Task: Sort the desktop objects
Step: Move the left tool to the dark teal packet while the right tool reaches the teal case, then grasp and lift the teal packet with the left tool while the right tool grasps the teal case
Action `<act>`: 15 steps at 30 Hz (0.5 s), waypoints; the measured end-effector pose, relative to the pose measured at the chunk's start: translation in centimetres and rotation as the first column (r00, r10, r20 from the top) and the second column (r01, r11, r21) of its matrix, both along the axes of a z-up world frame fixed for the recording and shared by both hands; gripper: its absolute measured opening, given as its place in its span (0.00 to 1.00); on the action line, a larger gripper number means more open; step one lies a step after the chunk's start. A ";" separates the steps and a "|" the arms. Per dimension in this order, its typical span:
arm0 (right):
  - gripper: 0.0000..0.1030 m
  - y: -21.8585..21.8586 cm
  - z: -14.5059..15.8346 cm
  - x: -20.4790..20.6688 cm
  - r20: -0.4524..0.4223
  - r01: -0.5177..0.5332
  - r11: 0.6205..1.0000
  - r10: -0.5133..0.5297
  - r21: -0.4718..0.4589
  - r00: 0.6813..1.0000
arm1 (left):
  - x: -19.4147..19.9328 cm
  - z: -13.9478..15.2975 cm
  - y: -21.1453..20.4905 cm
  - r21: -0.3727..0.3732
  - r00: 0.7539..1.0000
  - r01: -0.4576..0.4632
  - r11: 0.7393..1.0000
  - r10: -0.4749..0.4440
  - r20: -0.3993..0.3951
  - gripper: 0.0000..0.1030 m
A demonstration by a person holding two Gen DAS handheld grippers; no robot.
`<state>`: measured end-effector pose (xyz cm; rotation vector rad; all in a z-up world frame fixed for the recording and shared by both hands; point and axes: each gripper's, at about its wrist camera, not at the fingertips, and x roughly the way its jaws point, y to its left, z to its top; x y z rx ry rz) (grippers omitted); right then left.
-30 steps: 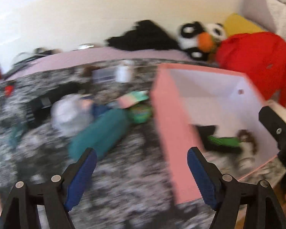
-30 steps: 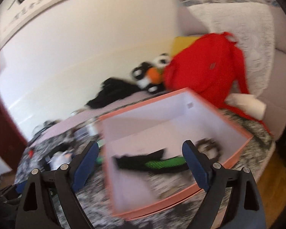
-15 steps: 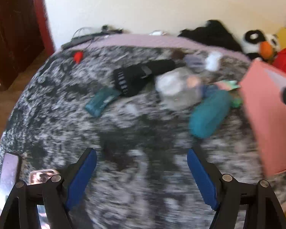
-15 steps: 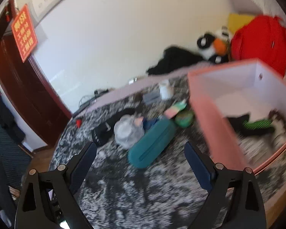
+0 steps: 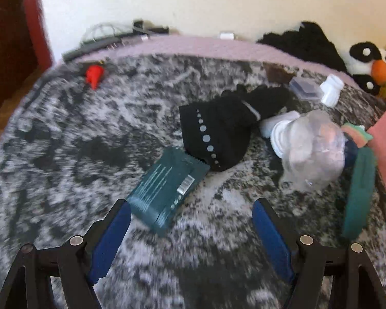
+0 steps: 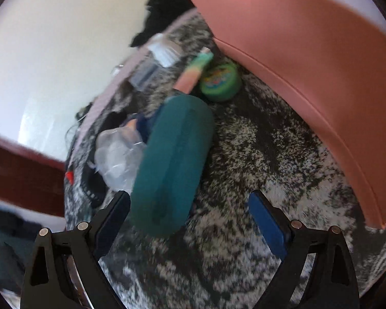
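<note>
My left gripper (image 5: 190, 221) stands open just above the mottled grey cloth, with nothing between its blue pads. A dark teal foil packet (image 5: 167, 185) lies right ahead of its left finger, and a black sock with silver dots (image 5: 218, 131) lies behind that. A crumpled clear plastic bottle (image 5: 314, 149) sits to the right. My right gripper (image 6: 189, 213) is open too. A teal oblong case (image 6: 172, 162) lies just ahead of its left finger, apart from the pads. The pink box (image 6: 308, 51) rises at the right. A green round tin (image 6: 221, 81) rests by its wall.
A red clip (image 5: 94, 76), a small clear case (image 5: 305, 87) and a white jar (image 5: 332, 92) lie farther back. Cables (image 5: 110, 38) and a black garment (image 5: 306, 43) line the wall side. A panda toy (image 5: 370, 64) sits far right. A dark door (image 5: 7, 38) stands left.
Both grippers have swung left, away from the pink box, and dropped closer to the cloth. The right one has rolled, tilting its view. Their jaws stay wide.
</note>
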<state>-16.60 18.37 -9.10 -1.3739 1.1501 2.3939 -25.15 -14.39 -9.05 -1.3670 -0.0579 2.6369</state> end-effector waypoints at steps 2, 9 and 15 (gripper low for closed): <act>0.92 0.1 -0.8 -1.0 0.012 0.003 1.000 -0.003 -0.008 1.000 | -1.3 -1.6 -0.2 0.004 0.999 -0.003 1.000 0.003 0.042 0.78; 0.94 -0.5 -2.2 -3.2 0.008 -0.033 0.999 0.033 -0.036 0.999 | -4.0 -4.7 -0.4 -0.029 0.995 -0.021 0.999 0.024 0.096 0.77; 0.95 -1.0 -2.7 -3.7 -0.023 -0.056 0.994 0.054 -0.095 0.998 | -4.2 -4.5 -0.9 0.004 0.996 -0.043 0.999 0.042 0.080 0.33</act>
